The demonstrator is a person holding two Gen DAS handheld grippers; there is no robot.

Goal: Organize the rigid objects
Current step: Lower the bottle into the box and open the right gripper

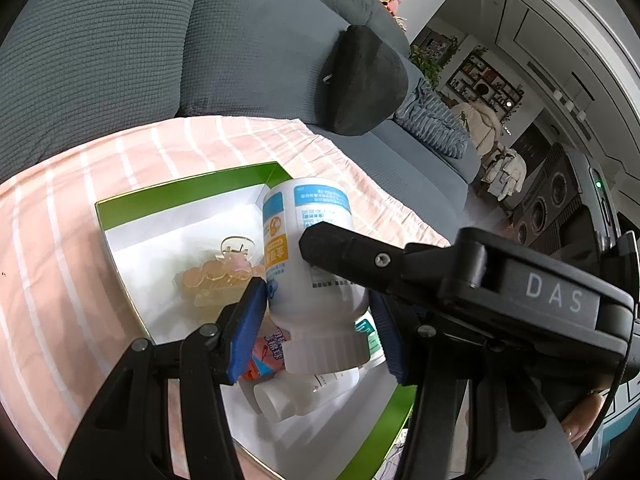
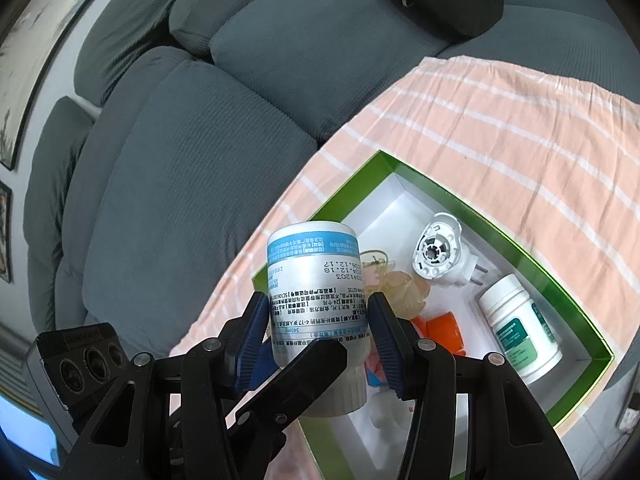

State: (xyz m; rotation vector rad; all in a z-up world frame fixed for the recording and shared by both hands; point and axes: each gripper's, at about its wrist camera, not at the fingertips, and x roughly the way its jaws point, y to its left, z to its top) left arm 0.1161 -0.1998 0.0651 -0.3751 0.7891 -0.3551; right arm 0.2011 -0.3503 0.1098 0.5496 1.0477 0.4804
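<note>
A white bottle (image 1: 310,256) (image 2: 316,280) with a blue and orange label is held upside down, cap toward the cameras, over a green-rimmed white box (image 1: 180,190) (image 2: 500,220). My left gripper (image 1: 318,320) is shut on the bottle's lower body with its blue pads on both sides. My right gripper (image 2: 318,320) is also shut on the same bottle. One of the right gripper's fingers (image 1: 344,250) crosses the bottle in the left wrist view. One of the left gripper's fingers (image 2: 316,364) crosses it in the right wrist view.
In the box lie an amber hair claw (image 1: 216,280) (image 2: 400,288), a white plug-in device (image 2: 440,252), a green-labelled white bottle (image 2: 520,328), an orange piece (image 2: 440,330) and a pink packet (image 1: 272,352). The box sits on a pink striped cloth (image 2: 500,120) beside a grey sofa (image 2: 180,200).
</note>
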